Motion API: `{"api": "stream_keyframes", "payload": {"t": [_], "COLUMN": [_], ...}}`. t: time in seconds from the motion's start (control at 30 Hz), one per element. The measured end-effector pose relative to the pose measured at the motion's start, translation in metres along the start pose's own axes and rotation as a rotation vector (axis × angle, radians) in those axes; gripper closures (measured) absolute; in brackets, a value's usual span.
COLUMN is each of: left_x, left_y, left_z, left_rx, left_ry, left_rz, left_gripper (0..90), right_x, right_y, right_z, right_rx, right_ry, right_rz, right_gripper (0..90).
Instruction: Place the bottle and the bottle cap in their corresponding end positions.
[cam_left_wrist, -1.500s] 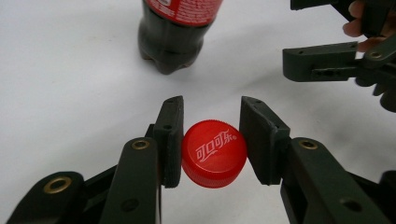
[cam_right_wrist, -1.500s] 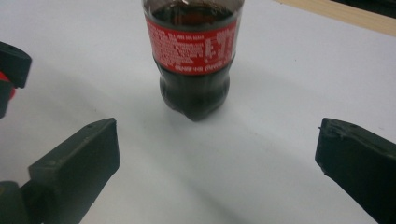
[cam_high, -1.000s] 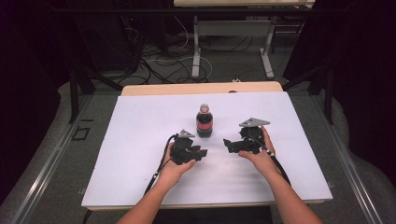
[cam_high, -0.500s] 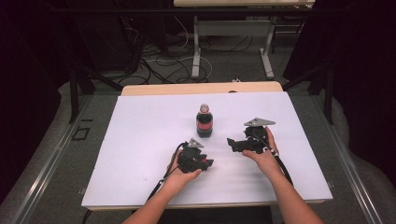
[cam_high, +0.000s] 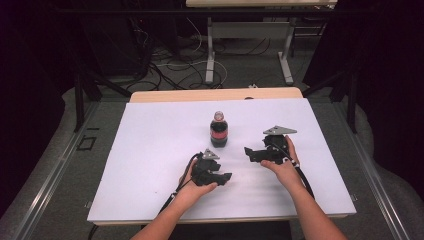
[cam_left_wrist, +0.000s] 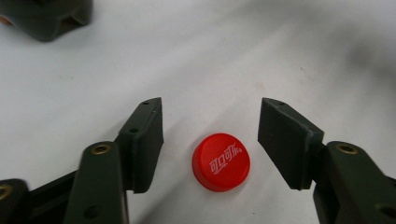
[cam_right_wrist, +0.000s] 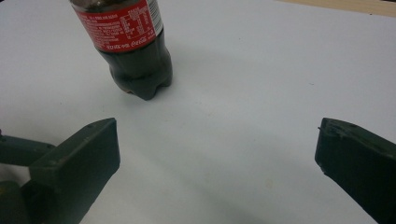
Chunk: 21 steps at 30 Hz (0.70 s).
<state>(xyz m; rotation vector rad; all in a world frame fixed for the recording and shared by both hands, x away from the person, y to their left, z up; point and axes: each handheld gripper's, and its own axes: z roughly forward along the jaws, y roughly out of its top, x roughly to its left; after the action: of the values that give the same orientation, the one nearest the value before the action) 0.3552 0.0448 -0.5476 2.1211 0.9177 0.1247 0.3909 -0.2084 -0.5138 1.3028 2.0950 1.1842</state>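
Letting go of the red cap, I am spreading the left gripper, its jaws just opened, leaving it lying on the white table between them. The bottle is standing uncapped nearby; the right gripper is gaping empty.
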Motion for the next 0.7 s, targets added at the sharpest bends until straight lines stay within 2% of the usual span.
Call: {"api": "stream_keyframes", "payload": {"t": [0.13,0.2,0.27,0.37,0.43,0.5,0.53,0.6,0.67,0.7], "left_x": [0.007,0.012,0.018,0.028,0.036,0.043,0.048,0.054,0.06,0.064], "left_y": [0.004,0.007,0.009,0.011,0.012,0.01,0.009,0.006,0.001,-0.001], "left_z": [-0.012,-0.02,-0.029,-0.042,-0.052,-0.06,-0.065,-0.073,-0.08,-0.084], "left_rx": [-0.047,-0.071,-0.1,-0.126,-0.158,-0.178,-0.169,-0.18,-0.188,-0.185], "left_ry": [0.032,0.05,0.073,0.125,0.16,0.191,0.185,0.17,0.175,0.17], "left_rz": [-0.02,-0.044,-0.048,-0.033,0.014,0.005,-0.006,-0.057,-0.072,-0.079], "left_gripper": [30.8,29.3,27.6,25.2,23.2,21.8,20.9,20.3,18.5,16.4], "right_x": [-0.001,-0.002,-0.003,-0.001,-0.002,-0.002,-0.002,-0.003,-0.004,-0.003], "right_y": [0.0,0.0,-0.001,0.0,0.0,0.0,0.0,-0.001,-0.002,-0.003], "right_z": [-0.001,-0.001,-0.001,-0.002,-0.002,-0.003,-0.003,-0.005,-0.006,-0.007], "right_rx": [-0.001,-0.003,-0.004,-0.004,-0.004,-0.005,-0.004,-0.002,-0.002,-0.001], "right_ry": [-0.002,-0.004,-0.003,-0.003,-0.006,-0.007,-0.011,-0.016,-0.02,-0.014], "right_rz": [-0.004,-0.009,-0.011,0.009,0.003,0.005,0.0,-0.003,-0.012,0.003], "right_gripper": [0.0,0.0,0.0,0.0,0.0,0.0,0.0,0.0,0.0,0.0]}}
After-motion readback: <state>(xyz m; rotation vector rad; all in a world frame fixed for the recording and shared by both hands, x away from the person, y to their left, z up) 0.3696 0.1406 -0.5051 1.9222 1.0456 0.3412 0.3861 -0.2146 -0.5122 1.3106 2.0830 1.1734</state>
